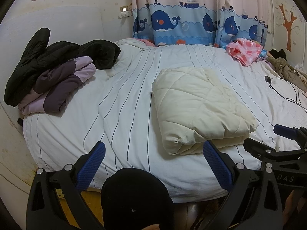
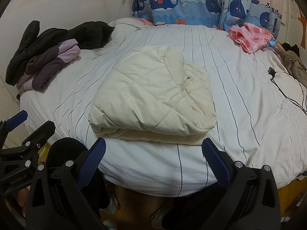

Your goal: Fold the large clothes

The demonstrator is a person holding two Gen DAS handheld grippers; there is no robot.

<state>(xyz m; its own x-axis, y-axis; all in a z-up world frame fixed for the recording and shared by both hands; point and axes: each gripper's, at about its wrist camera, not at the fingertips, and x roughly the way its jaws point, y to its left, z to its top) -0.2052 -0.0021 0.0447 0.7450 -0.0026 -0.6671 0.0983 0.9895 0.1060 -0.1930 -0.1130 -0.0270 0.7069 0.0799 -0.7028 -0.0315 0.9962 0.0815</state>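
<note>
A cream quilted coat [image 1: 201, 107] lies folded into a thick rectangle on the white striped bed [image 1: 124, 99]; it also shows in the right wrist view [image 2: 153, 99]. My left gripper [image 1: 153, 153] is open and empty, held off the bed's near edge, left of the folded coat. My right gripper [image 2: 153, 149] is open and empty, just in front of the coat's near edge. The right gripper also shows at the right of the left wrist view [image 1: 272, 141].
A pile of black and purple jackets [image 1: 48, 72] lies at the bed's far left. A pink checked bag [image 1: 245, 51] and a brown coat [image 1: 285, 71] lie at the far right, with a black charger and cable [image 1: 268, 80]. A whale curtain [image 1: 191, 23] hangs behind.
</note>
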